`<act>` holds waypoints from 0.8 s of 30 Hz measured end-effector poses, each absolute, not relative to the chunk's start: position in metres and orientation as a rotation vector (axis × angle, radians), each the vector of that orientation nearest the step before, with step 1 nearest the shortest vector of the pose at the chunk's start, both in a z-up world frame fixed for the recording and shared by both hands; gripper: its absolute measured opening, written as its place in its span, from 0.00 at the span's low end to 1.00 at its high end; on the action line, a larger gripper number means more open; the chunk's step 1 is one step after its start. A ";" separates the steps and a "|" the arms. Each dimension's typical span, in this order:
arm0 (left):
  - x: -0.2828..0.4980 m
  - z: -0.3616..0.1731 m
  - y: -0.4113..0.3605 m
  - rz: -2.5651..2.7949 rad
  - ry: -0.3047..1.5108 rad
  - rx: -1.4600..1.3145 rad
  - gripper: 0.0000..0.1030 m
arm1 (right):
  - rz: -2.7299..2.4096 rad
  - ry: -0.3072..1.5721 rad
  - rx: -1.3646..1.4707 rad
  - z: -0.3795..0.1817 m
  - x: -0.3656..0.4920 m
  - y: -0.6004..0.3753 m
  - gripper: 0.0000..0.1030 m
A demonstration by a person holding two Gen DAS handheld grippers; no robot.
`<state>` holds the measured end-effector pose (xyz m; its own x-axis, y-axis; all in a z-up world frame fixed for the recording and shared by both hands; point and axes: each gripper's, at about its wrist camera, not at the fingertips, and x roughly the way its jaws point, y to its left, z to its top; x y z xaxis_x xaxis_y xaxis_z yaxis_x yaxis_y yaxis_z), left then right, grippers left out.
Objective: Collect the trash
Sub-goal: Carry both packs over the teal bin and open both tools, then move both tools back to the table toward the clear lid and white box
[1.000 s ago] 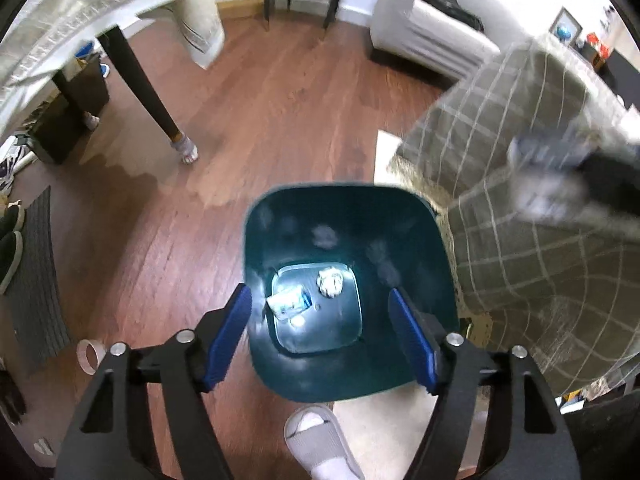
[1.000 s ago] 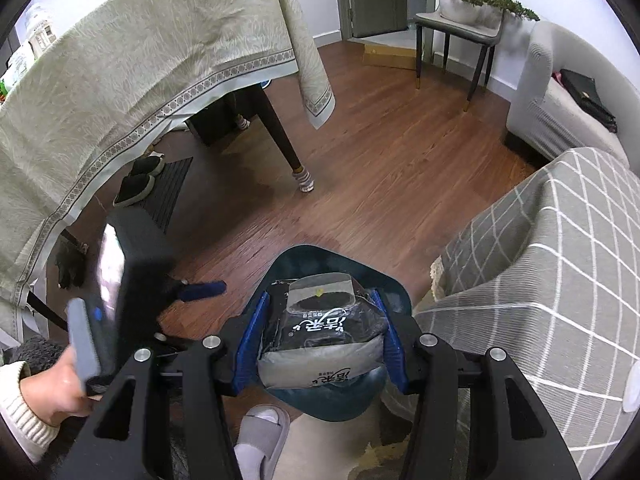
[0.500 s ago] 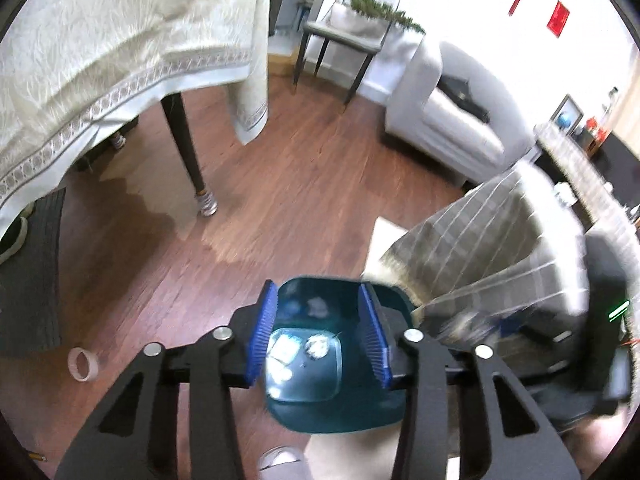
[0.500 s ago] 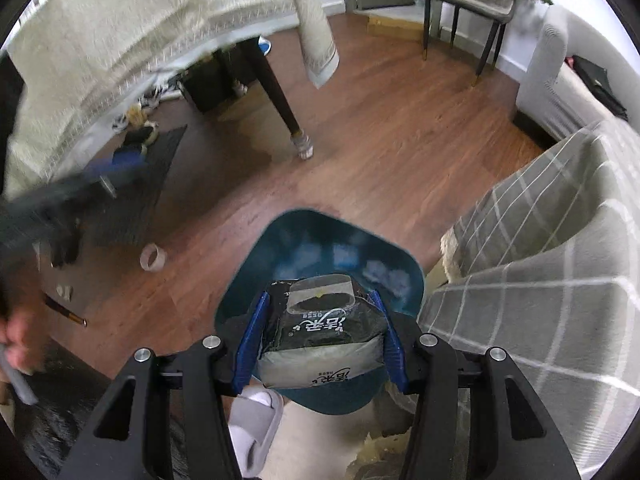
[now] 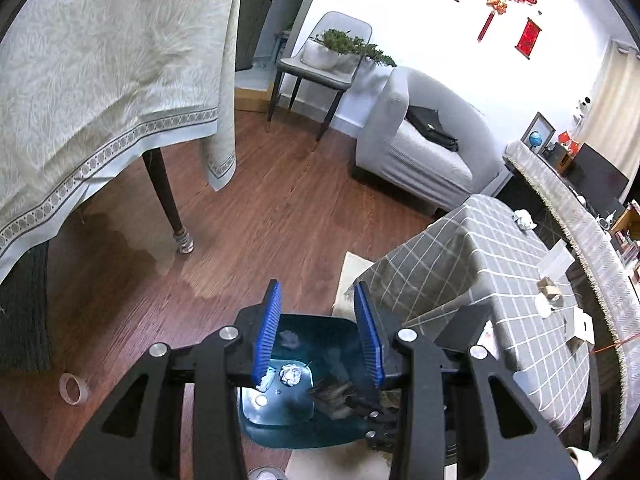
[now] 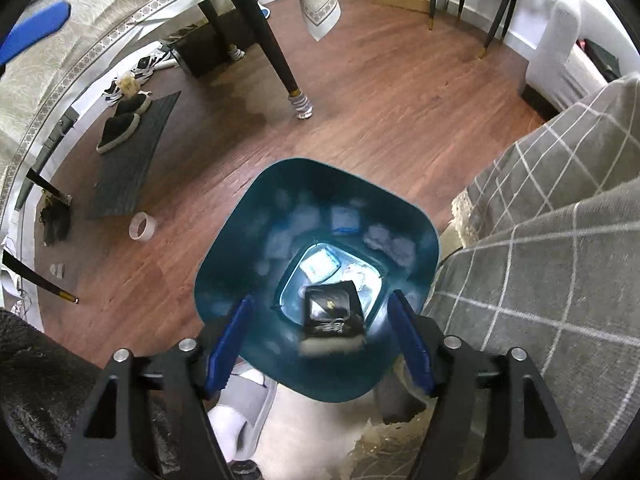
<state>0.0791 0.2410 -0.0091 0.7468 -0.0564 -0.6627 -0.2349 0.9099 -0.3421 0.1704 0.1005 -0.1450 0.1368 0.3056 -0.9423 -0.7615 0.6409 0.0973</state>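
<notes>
Black crinkly snack packet [image 6: 333, 312] drops into my teal plastic bin [image 6: 224, 248]; right tongs [image 6: 320, 344] just spread empty, left tongs [image 5: 318, 334] narrowed on nothing. Light, soft: pinch edges.

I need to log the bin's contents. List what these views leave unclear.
- Black packet, right wrist view: blurred, label unreadable; whether it has landed is unclear.
- Same packet, left wrist view: a dark smear, part hidden by the left gripper.
- Pale pieces on the teal bin floor: washed out by glare, unidentifiable.
- White scraps on the checked table: too small.
</notes>
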 end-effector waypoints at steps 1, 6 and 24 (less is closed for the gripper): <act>0.079 -0.007 0.240 0.098 0.720 -0.429 0.38 | 0.817 1.197 -0.463 -0.144 0.170 0.100 0.69; 0.083 0.001 0.238 0.078 0.698 -0.450 0.38 | 0.875 1.179 -0.385 -0.122 0.166 0.094 0.69; 0.097 0.039 0.188 0.045 0.619 -0.354 0.42 | 0.895 0.914 -0.272 -0.011 0.157 0.033 0.60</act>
